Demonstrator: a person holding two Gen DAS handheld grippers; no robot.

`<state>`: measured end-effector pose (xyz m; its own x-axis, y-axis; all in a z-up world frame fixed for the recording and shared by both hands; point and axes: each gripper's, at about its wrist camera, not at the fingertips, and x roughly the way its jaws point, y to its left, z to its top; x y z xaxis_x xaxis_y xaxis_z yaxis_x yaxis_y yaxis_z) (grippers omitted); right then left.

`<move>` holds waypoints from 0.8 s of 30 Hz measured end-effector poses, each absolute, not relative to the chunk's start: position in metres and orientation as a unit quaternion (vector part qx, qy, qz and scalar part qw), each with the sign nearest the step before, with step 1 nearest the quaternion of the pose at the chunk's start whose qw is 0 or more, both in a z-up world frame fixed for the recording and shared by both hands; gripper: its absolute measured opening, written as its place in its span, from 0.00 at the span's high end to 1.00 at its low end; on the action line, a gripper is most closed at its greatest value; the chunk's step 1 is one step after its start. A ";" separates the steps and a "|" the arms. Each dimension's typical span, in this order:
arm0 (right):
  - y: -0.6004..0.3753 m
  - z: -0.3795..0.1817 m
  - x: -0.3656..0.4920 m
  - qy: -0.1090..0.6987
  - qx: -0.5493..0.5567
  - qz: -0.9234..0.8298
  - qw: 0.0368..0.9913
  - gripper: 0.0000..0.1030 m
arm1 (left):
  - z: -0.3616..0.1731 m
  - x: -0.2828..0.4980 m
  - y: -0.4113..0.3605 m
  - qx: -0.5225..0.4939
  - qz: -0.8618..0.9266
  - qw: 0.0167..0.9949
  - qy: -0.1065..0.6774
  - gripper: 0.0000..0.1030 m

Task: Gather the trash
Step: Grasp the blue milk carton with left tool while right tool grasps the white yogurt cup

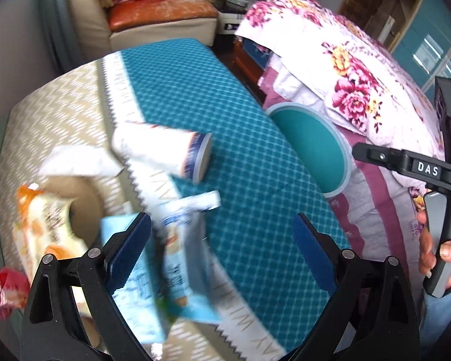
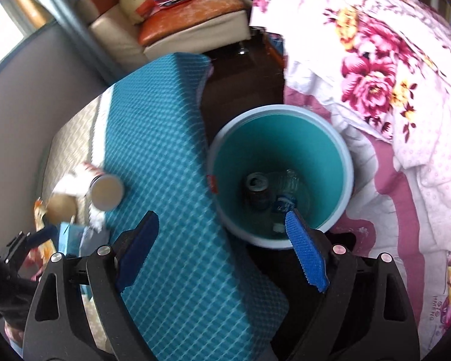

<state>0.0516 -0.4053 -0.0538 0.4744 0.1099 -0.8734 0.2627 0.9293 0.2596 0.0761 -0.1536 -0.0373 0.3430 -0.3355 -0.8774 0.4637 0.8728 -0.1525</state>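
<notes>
Trash lies on the table's left part: a white can [image 1: 165,153] on its side, a crumpled tissue [image 1: 75,162], a light blue carton [image 1: 135,276], a blue-white wrapper [image 1: 183,255], an orange-white snack bag [image 1: 42,231] and a red wrapper [image 1: 7,288]. My left gripper [image 1: 222,255] is open and empty just above the carton and wrapper. A teal bin [image 2: 281,150] stands beside the table and holds a dark can [image 2: 257,191] and a clear bottle [image 2: 285,186]. My right gripper [image 2: 222,249] is open and empty over the table edge, next to the bin's rim.
The table has a teal quilted cloth [image 1: 225,114] over a beige patterned one. A bed with a floral quilt [image 2: 375,75] presses against the bin on the right. A cream and orange sofa [image 1: 153,18] stands behind the table. The right gripper body [image 1: 436,174] shows at the left view's right edge.
</notes>
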 end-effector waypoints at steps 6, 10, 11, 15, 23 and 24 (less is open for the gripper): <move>-0.369 -0.046 0.050 0.519 0.153 -0.030 0.841 0.18 | -0.038 0.068 -0.112 0.052 -0.226 0.824 0.517 0.08; -0.350 -0.044 0.050 0.526 0.140 -0.018 0.839 0.18 | -0.048 0.062 -0.090 0.045 -0.217 0.820 0.528 0.08; -0.345 -0.044 0.050 0.528 0.136 -0.015 0.838 0.18 | -0.051 0.061 -0.086 0.044 -0.217 0.818 0.530 0.08; -0.331 -0.043 0.050 0.535 0.125 -0.005 0.836 0.18 | -0.058 0.057 -0.079 0.048 -0.220 0.813 0.537 0.17; -0.318 -0.042 0.051 0.541 0.114 0.002 0.833 0.18 | -0.071 0.056 -0.072 0.045 -0.226 0.802 0.550 0.45; -0.317 -0.042 0.052 0.542 0.114 0.003 0.833 0.18 | -0.073 0.058 -0.071 0.045 -0.223 0.803 0.551 0.45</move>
